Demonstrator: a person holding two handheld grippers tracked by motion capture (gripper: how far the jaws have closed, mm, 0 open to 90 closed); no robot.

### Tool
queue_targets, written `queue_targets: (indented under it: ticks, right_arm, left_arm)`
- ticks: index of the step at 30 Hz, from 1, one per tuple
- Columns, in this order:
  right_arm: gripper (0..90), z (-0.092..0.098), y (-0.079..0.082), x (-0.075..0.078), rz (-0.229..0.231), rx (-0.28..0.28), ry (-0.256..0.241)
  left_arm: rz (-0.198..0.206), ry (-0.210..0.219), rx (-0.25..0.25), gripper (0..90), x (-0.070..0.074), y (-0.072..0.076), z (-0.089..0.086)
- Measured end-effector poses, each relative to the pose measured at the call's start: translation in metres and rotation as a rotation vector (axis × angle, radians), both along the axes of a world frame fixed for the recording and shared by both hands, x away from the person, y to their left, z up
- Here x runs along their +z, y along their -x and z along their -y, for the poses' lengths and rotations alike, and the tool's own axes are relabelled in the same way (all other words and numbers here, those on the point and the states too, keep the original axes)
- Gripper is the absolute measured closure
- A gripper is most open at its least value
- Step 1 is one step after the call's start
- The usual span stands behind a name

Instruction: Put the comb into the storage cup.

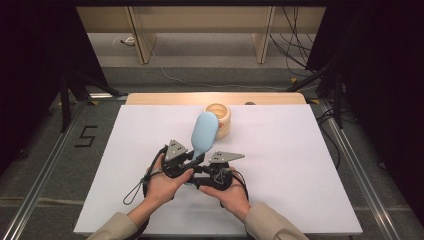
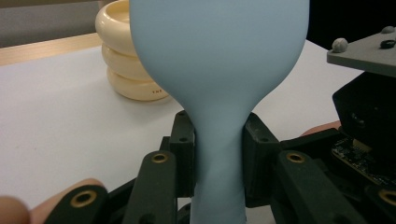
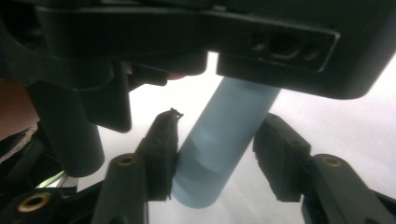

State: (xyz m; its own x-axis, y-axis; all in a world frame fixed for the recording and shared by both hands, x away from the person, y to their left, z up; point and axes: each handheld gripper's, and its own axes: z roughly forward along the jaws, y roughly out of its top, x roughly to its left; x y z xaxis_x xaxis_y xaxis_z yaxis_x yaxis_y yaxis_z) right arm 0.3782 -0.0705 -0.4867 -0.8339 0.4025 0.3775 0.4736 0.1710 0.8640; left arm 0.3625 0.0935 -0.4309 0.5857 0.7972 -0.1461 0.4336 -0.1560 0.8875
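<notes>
White table [image 1: 300, 190] with a wooden strip [image 1: 165, 98] along its far edge. Cream ribbed pot [image 1: 223, 120] at table's far middle, upright, open top; same pot [image 2: 126, 60] in left gripper view. Grey floor, "5" mark [image 1: 86, 136] left of table. Cables [image 1: 295, 45] on floor behind. Wooden frame legs [image 1: 142, 40] at back.

Table: a white sheet [image 1: 280, 165] is laid over a light wooden top [image 1: 165, 98], whose far edge is left bare.
Floor: grey carpet [image 1: 45, 165] is seen around the table; a black figure 5 [image 1: 86, 136] is marked on it at the left.
Rails: metal rails [image 1: 357, 165] are set in the floor on both sides.
Far side: pale wooden furniture legs [image 1: 142, 40] are seen, with cables [image 1: 292, 45] trailed beside them.
Sides: black drapes [image 1: 30, 75] are hung left and right.
Light: a bright patch is cast on the table's far edge.
</notes>
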Motion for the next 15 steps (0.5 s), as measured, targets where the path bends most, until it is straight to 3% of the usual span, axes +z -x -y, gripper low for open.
queue_targets:
  ticks: [15]
  right_arm:
    - [60.4,0.0003,-0.0007,-0.0010,-0.046,0.000,-0.040]
  left_arm:
    - [0.014,-0.006,0.007,69.2,0.0011,0.0009,0.0001]
